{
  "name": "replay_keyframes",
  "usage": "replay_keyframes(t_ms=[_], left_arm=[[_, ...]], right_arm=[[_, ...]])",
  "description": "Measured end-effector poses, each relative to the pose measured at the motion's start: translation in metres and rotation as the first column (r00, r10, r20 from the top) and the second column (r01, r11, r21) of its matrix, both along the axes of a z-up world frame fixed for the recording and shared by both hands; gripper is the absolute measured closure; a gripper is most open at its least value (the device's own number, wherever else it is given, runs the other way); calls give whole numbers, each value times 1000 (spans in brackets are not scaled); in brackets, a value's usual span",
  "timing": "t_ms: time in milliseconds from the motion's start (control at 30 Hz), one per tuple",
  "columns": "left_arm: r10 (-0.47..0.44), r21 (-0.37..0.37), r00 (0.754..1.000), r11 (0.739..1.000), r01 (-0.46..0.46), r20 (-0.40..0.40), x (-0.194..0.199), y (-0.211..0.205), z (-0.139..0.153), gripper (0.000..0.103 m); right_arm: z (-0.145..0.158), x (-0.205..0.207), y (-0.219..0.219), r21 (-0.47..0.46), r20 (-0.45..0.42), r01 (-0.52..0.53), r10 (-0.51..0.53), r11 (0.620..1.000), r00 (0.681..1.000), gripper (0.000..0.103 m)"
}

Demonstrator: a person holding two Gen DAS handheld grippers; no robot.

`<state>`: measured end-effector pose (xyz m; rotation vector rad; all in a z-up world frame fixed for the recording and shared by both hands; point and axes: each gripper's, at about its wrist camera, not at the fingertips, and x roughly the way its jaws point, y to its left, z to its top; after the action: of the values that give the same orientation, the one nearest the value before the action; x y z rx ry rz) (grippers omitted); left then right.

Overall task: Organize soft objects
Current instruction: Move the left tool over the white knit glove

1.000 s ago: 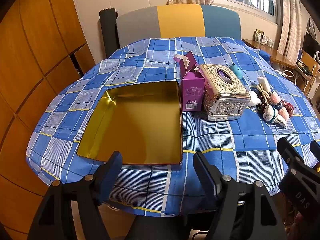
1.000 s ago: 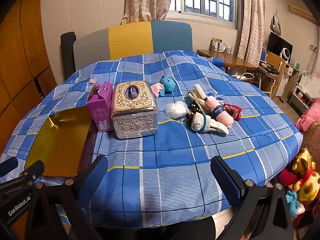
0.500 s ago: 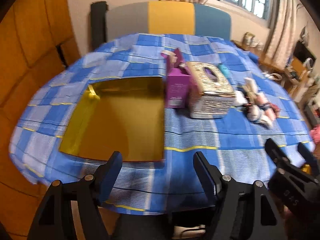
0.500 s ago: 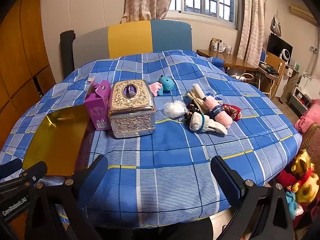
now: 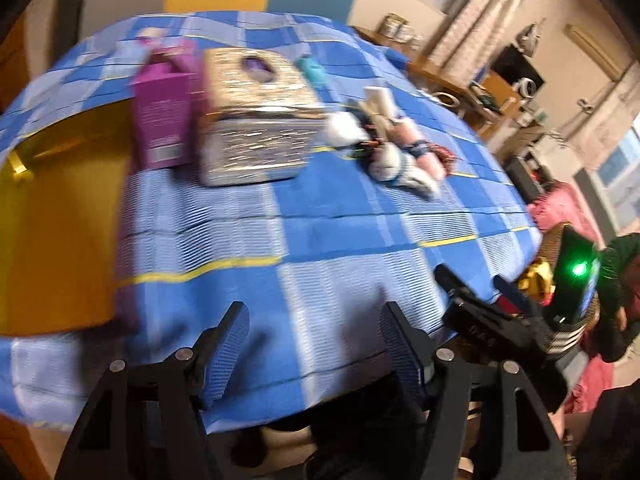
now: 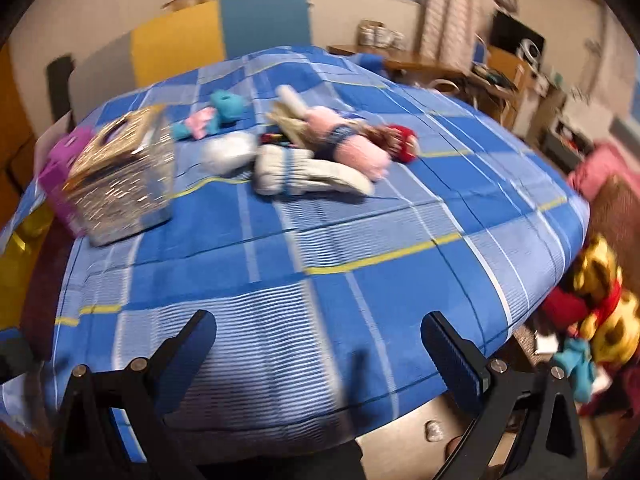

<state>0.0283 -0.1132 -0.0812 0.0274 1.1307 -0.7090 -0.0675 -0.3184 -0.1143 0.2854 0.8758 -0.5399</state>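
Note:
A pile of soft things lies on the blue checked tablecloth (image 6: 360, 240): a white sock (image 6: 308, 172), a pink sock (image 6: 352, 148), a red item (image 6: 404, 142), a white puff (image 6: 230, 150) and a teal plush (image 6: 228, 106). The pile also shows in the left wrist view (image 5: 400, 152). An open gold tin (image 5: 52, 224) lies at the left. My left gripper (image 5: 316, 340) is open and empty at the table's near edge. My right gripper (image 6: 320, 344) is open and empty, and also shows in the left wrist view (image 5: 480, 292). Both views are blurred.
A silver tissue box (image 5: 256, 132) and a purple carton (image 5: 164, 120) stand between the tin and the pile. A basket of toys (image 6: 600, 320) sits off the table's right edge. A striped chair back (image 6: 224, 36) stands behind the table.
Both views have swung right and closer to the table. The sock pile now sits nearer the middle of each view. Both grippers stay open and empty.

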Motion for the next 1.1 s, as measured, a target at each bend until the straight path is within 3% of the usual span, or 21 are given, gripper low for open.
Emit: replay_keyframes(t_ms=[200, 300, 533, 633, 800, 1100], left_arm=[[-50, -28, 999, 998, 50, 9, 25, -78, -10, 35], [-99, 0, 994, 995, 99, 53, 41, -128, -22, 35], [-188, 98, 981, 978, 182, 56, 79, -211, -60, 35], [-201, 96, 975, 977, 192, 94, 89, -233, -63, 36], [-217, 181, 960, 966, 185, 175, 97, -260, -73, 45], [-254, 175, 928, 961, 212, 271, 93, -253, -79, 63]], right_arm=[[-7, -13, -36, -38, 32, 80, -78, 996, 996, 0], [-9, -18, -53, -12, 55, 111, -110, 994, 992, 0], [-15, -24, -74, 26, 86, 136, -138, 990, 987, 0], [-15, -28, -84, 30, 94, 158, -160, 987, 983, 0], [-18, -32, -95, 45, 99, 182, -185, 982, 978, 0], [-32, -31, -99, 66, 81, 184, -190, 981, 978, 0]])
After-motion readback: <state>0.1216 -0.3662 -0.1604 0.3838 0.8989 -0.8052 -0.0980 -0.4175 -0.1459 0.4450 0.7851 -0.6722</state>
